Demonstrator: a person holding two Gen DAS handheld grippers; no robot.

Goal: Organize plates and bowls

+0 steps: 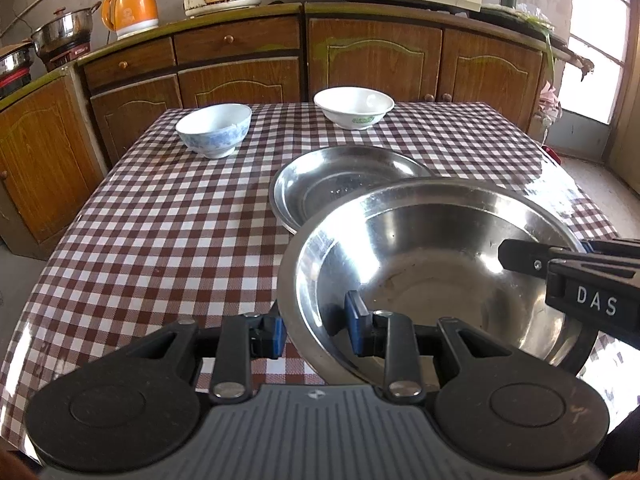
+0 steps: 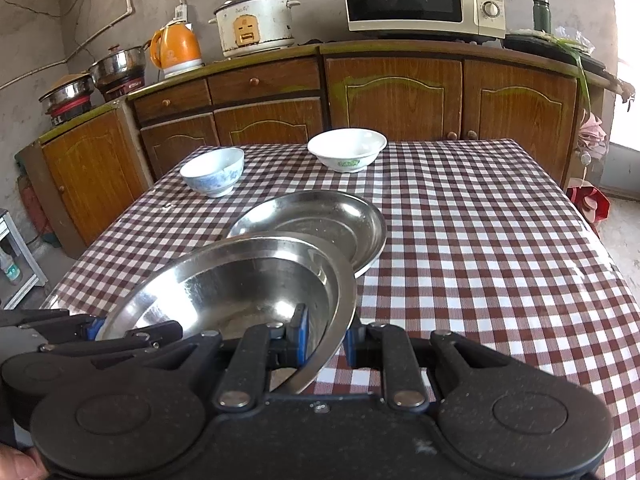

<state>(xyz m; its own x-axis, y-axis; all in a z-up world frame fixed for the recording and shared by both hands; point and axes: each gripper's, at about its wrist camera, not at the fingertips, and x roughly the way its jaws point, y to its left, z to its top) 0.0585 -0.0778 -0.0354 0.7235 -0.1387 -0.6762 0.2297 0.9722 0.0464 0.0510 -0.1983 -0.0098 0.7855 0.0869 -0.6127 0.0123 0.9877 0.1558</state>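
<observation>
- Clamping the steel bowl's [image 1: 432,264] left rim, the left gripper [image 1: 318,326] has one pad inside, one outside.
- Beyond it a steel plate [image 1: 340,188] rests on the tablecloth [image 1: 160,220].
- The right gripper [image 2: 325,338] pinches the bowl's right rim.

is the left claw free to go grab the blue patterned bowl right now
Probably not yet: the left claw is shut on the rim of the steel plate, which the right claw also grips. The path over the tablecloth to the blue patterned bowl looks free.
</observation>
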